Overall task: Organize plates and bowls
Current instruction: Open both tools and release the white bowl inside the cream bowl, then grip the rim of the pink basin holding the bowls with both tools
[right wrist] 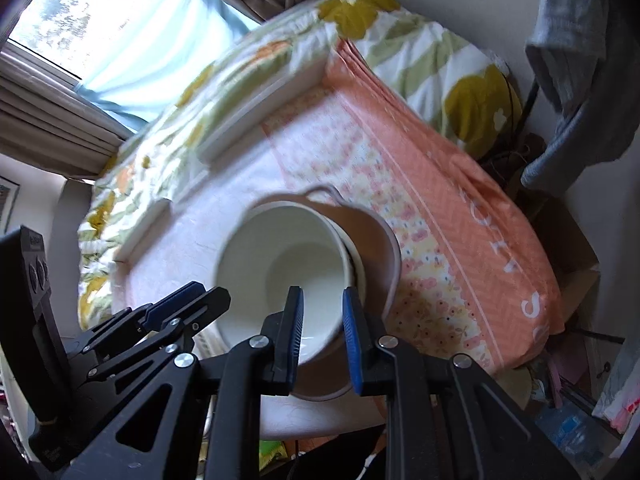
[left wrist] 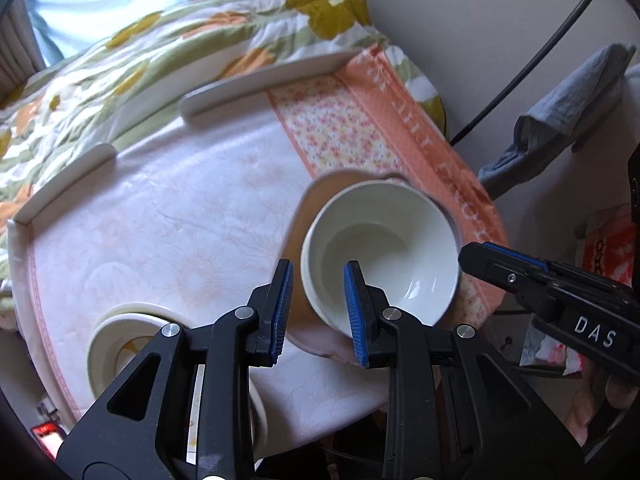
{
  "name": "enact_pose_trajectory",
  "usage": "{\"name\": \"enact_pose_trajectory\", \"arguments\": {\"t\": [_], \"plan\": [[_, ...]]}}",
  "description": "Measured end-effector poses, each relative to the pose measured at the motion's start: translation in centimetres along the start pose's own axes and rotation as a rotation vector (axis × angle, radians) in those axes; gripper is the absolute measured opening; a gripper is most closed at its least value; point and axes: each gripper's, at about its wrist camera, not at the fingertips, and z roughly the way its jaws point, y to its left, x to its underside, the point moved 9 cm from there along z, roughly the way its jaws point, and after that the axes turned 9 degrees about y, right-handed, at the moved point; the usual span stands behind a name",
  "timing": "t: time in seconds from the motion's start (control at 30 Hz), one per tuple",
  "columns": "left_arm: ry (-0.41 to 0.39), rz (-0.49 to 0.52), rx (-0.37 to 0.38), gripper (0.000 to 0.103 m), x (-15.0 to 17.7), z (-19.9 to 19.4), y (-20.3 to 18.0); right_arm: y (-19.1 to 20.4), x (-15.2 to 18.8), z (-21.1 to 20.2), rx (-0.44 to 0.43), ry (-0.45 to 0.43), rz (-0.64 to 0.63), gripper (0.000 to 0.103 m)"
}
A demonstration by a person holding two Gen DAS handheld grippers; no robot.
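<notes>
The white bowl (left wrist: 380, 252) sits stacked in other dishes on a pinkish plate (right wrist: 372, 236) on the cloth-covered surface (left wrist: 180, 220). The left tool (left wrist: 318, 308) straddles the bowl's near rim, blue pads narrowly apart, as does the right tool (right wrist: 322, 336).

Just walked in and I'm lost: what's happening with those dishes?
A person with two handheld grippers is sorting dishes on a cloth-covered table. Both the left gripper and the right gripper straddle the rim of a white bowl sitting tilted in a pinkish plate. More dishes are stacked nearby.
</notes>
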Motion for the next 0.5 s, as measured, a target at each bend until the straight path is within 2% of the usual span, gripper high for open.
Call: {"name": "enact_pose_trajectory", "arguments": {"t": [0.03,0.07,0.1,0.13,0.17,0.2,0.27,0.3,0.43,0.5], "plan": [[-0.021,-0.004,0.006,0.028,-0.1,-0.9,0.3,0.3,-0.2,-0.8,0.002,-0.014,-0.020,0.018],[-0.041,-0.006,0.009,0.039,-0.1,-1.6,0.6,0.6,-0.3,-1.5,0.007,-0.027,-0.034,0.018],[-0.070,-0.007,0.003,0.065,-0.1,-2.7,1.1,0.9,-0.4,-2.2,0.012,-0.043,-0.055,0.018],[-0.092,-0.006,-0.004,0.082,-0.2,-3.4,1.4,1.3,-0.5,-3.0,0.021,-0.061,-0.081,0.019],[-0.129,-0.001,-0.013,0.103,-0.2,-4.5,1.9,1.5,-0.6,-3.8,0.037,-0.080,-0.107,0.028],[-0.167,0.002,-0.022,0.103,-0.1,-5.6,2.4,1.6,-0.8,-4.7,0.059,-0.101,-0.132,0.038],[-0.195,0.009,-0.031,0.103,-0.2,-6.8,3.1,1.7,-1.0,-6.0,0.097,-0.131,-0.168,0.096],[-0.194,0.011,-0.027,0.103,-0.1,-7.1,3.7,1.6,-1.2,-6.5,0.115,-0.143,-0.189,0.103],[-0.161,-0.016,0.010,0.103,0.8,-6.6,6.1,0.4,-1.9,-7.6,0.164,-0.138,-0.261,0.103],[-0.122,-0.031,0.017,0.103,1.6,-5.3,6.9,-0.4,-2.1,-7.0,0.179,-0.087,-0.299,0.103]]}}
